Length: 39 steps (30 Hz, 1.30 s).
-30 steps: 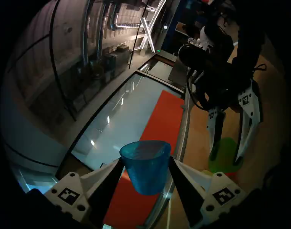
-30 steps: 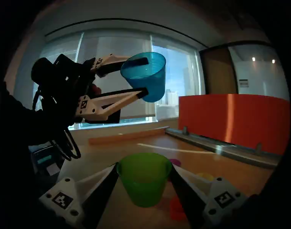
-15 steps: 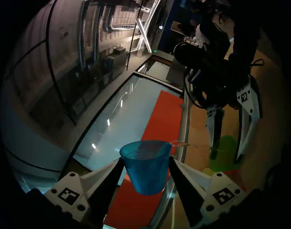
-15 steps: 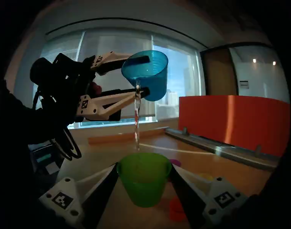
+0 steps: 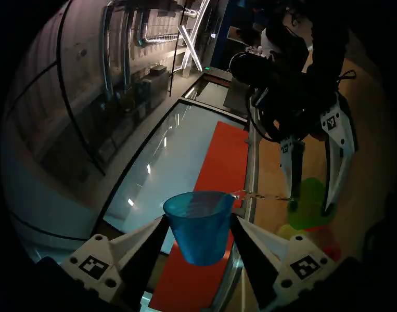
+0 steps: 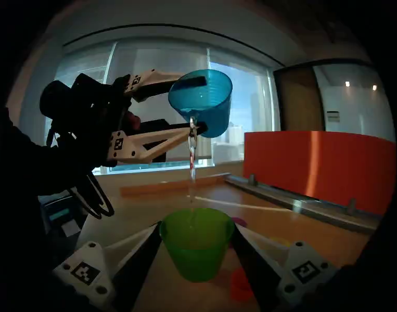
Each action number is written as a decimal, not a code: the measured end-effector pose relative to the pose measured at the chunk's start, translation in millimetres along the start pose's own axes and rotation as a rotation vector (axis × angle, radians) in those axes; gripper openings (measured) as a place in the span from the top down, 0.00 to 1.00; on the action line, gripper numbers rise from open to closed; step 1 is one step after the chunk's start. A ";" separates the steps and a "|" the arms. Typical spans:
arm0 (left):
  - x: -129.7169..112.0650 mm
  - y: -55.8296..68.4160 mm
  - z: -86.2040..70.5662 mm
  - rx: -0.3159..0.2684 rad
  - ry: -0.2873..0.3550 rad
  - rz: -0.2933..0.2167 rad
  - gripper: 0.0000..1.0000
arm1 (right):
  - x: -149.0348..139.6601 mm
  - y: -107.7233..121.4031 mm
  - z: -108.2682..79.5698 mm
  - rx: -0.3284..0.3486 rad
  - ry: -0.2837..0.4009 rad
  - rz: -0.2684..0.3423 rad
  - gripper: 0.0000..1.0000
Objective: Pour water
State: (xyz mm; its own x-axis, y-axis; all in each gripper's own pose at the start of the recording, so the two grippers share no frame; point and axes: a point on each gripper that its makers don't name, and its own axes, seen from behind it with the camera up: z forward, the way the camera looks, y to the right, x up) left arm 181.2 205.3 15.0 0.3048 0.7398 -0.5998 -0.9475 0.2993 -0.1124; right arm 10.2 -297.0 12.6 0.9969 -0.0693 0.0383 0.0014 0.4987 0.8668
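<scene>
Right gripper view | right claw [image 6: 196, 229] holds green cup [image 6: 196, 252] | left claw [image 6: 201, 104] holds tilted blue cup [image 6: 209, 96] | fill level unclear

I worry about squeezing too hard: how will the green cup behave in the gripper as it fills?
The green cup looks like thin, see-through plastic, so it probably flexes under a hard squeeze. Water streaming in from the blue cup likely makes it heavier, and its tapered wall may slip down through the right gripper.
</scene>
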 end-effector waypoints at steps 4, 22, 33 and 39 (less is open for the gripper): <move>0.6 -0.7 -0.1 0.001 0.000 0.015 0.15 | 0.3 -0.4 -0.3 -0.001 0.000 0.000 0.07; 1.7 1.8 0.1 -0.001 0.002 0.074 0.15 | 4.3 1.2 -1.5 -0.010 -0.001 -0.002 0.07; 3.2 -2.0 2.0 0.001 0.009 0.110 0.15 | 4.6 1.1 -1.9 -0.011 -0.001 -0.005 0.07; 2.1 -4.8 4.2 0.002 0.006 0.136 0.15 | 4.6 3.6 -3.3 -0.015 0.001 -0.007 0.07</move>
State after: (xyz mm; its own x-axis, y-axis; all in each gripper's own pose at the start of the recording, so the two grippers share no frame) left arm 186.8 207.9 17.6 0.1725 0.7698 -0.6145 -0.9799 0.1976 -0.0276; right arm 15.1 -292.6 14.3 0.9969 -0.0717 0.0320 0.0092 0.5114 0.8593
